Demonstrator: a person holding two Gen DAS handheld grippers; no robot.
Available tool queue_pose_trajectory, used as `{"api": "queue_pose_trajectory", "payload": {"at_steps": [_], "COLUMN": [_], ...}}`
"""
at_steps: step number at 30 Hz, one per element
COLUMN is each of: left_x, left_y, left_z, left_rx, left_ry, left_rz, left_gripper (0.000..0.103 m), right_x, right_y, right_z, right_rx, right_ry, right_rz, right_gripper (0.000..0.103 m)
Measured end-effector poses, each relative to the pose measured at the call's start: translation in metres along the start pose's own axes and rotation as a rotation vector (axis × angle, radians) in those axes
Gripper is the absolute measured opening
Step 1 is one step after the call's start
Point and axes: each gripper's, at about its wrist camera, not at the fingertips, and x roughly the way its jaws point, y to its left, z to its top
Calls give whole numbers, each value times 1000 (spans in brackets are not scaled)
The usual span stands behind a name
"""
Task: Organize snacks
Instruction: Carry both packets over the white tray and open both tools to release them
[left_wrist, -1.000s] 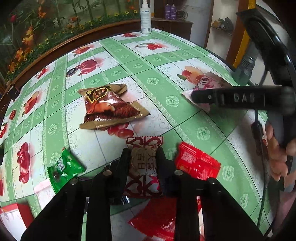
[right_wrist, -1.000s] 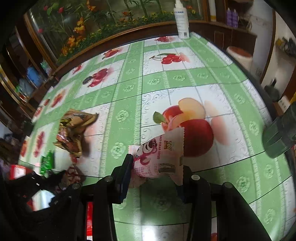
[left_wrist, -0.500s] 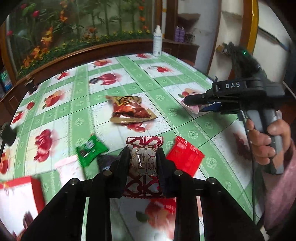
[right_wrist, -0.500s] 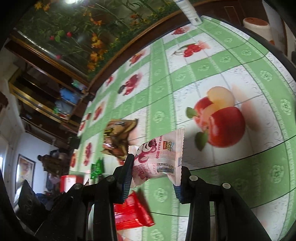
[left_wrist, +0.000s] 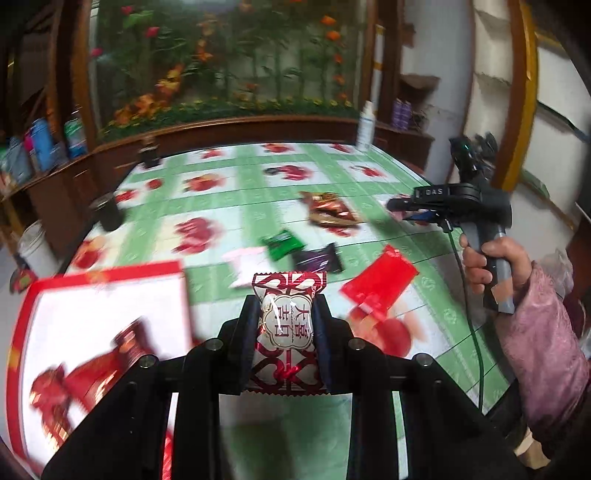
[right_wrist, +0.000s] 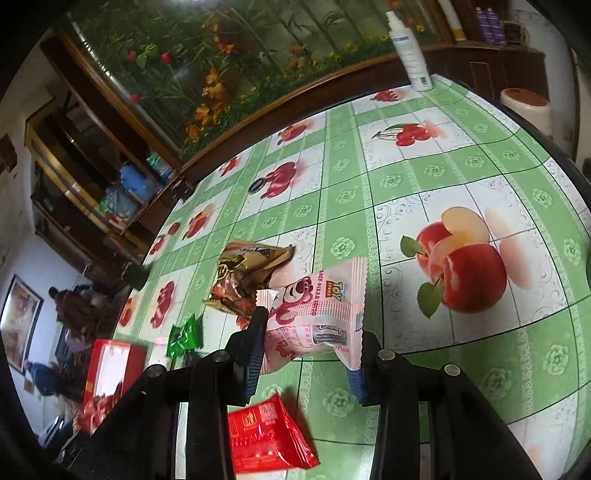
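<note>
Left gripper (left_wrist: 284, 332) is lifting its red-and-white candy (left_wrist: 286, 325) off the tablecloth (left_wrist: 236, 199), swinging left over the red-rimmed box (left_wrist: 103, 314). Right gripper (right_wrist: 306, 350) is raising the pink packet (right_wrist: 314, 314), tilting.

"DAS" on the right gripper (left_wrist: 410, 209); "TOY" on the pink snack packet (right_wrist: 314, 317); "大喜" on the red-white candy (left_wrist: 287, 325)

Fruit-print tablecloth (right_wrist: 424, 177): red packet (right_wrist: 266, 439), green packet (right_wrist: 184, 334), bottle (right_wrist: 410, 48).

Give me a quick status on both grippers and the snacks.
Left hand-held gripper shut on red-and-white candy. Right hand-held gripper shut on pink snack pack. Red box lower left, nothing in the way.
</note>
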Motion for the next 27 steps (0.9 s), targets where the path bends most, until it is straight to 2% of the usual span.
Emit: {"api": "queue_pose_trajectory", "payload": {"at_steps": [2, 4, 6, 10, 13, 19, 22, 27], "left_x": [-12, -18, -26, -35, -40, -42, -37, -33], "left_y": [14, 24, 35, 63, 82, 116, 129, 142], "left_z": [-9, -13, -17, -22, -27, -38, -44, -49], "left_rx": [-29, -47, -60, -115, -143, -209, -242, -267], "left_ry": [-10, -22, -35, -52, -61, -64, -51, -42], "left_rz": [28, 44, 73, 117, 158, 233, 252, 295], "left_gripper": [26, 26, 26, 26, 26, 26, 26, 26], "right_x": [1, -1, -4, 2, 22, 57, 68, 75], "right_y": [5, 20, 42, 95, 147, 236, 270, 302], "right_z": [-4, -9, -15, -28, -45, -86, -108, -142], "right_rx": [31, -3, -26, -59, -117, -261, -340, -474], "right_ry": [-26, -60, -93, -114, -64, 50, 93, 144], "right_rz": [-11, -18, 33, 190, 297, 404, 419, 432], "right_gripper": [39, 39, 39, 39, 39, 39, 39, 39]}}
